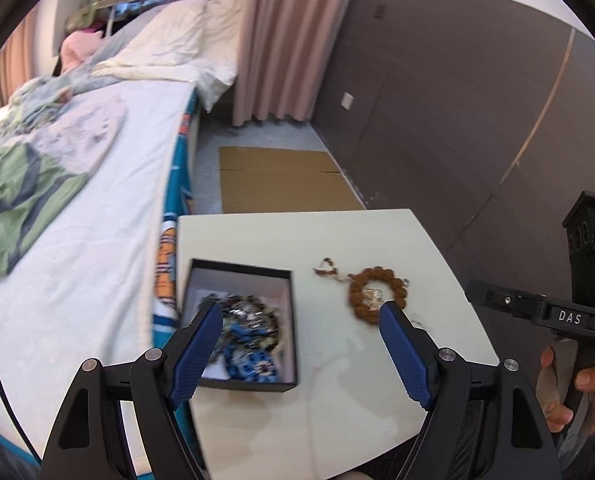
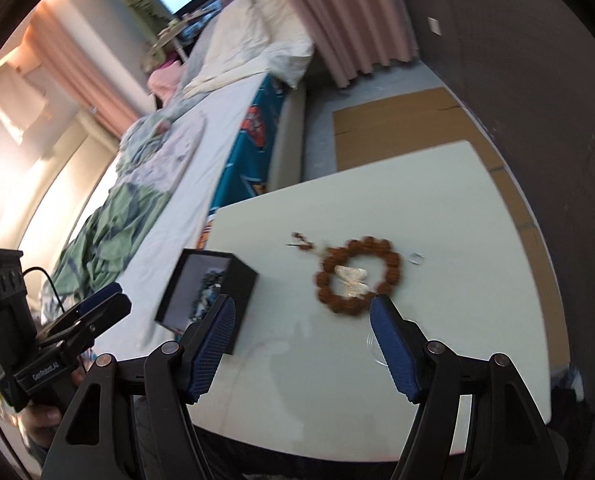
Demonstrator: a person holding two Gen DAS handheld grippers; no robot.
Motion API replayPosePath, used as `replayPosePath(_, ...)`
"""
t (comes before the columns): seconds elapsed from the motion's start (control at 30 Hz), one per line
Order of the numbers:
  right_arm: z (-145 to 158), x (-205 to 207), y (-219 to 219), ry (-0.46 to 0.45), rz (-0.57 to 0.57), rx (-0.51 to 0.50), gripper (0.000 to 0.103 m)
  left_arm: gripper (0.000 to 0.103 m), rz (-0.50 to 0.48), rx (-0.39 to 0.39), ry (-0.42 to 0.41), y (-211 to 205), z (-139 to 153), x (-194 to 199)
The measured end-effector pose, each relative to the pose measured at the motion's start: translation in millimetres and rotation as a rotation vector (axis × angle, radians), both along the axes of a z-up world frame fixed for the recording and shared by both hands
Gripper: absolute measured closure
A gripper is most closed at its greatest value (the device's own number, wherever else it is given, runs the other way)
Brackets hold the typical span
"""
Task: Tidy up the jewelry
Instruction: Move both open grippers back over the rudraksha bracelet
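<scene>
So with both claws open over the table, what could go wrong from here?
1. The pale butterfly piece lies inside the brown bead bracelet; the open right claw could catch both or knock one aside.
2. The black box sits at the table's edge beside the bed; a nudge from the open left claw might tip it off.
3. The small clear ring is easy to overlook.

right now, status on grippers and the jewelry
Left gripper open, empty. Right gripper open, empty. Brown bead bracelet loose on table, outside black box. Nothing blocking.
</scene>
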State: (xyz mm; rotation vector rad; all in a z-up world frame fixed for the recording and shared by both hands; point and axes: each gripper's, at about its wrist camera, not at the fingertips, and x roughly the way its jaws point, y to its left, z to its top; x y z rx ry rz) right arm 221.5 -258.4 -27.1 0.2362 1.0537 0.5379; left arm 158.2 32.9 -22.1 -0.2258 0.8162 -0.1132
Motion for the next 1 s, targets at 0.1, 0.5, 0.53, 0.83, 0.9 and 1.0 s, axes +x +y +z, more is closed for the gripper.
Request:
replayPosePath(0.1,-7,2,-18,0.016,-0.033,0.005,0.033,0.022,-0.030,-0.007,0.003,-15,0,8)
replayPosePath(0.5,-39,4,-69,0.064,-0.106,0.015,0.033,0.034,-0.155,0.031,0.137,-79,-30,56)
replayPosePath(0.53,-41,3,-72,0.066,-0.108,0.013,0.033,0.034,-0.160,0.033,0.144,-83,-32,59)
replayPosePath(0.83,-56,10,-94,0.087,-0.129,-0.010,0.033,0.053,-0.170,0.062,0.264,-105,-67,91)
replayPosePath(0.9,-59,11,-96,0.087,-0.126,-0.020,0.033,0.054,-0.176,0.067,0.279,-109,-74,96)
replayPosePath(1.0,-65,13,-95,0.098,-0.122,-0.039,0.033,0.054,-0.172,0.088,0.309,-115,-86,105)
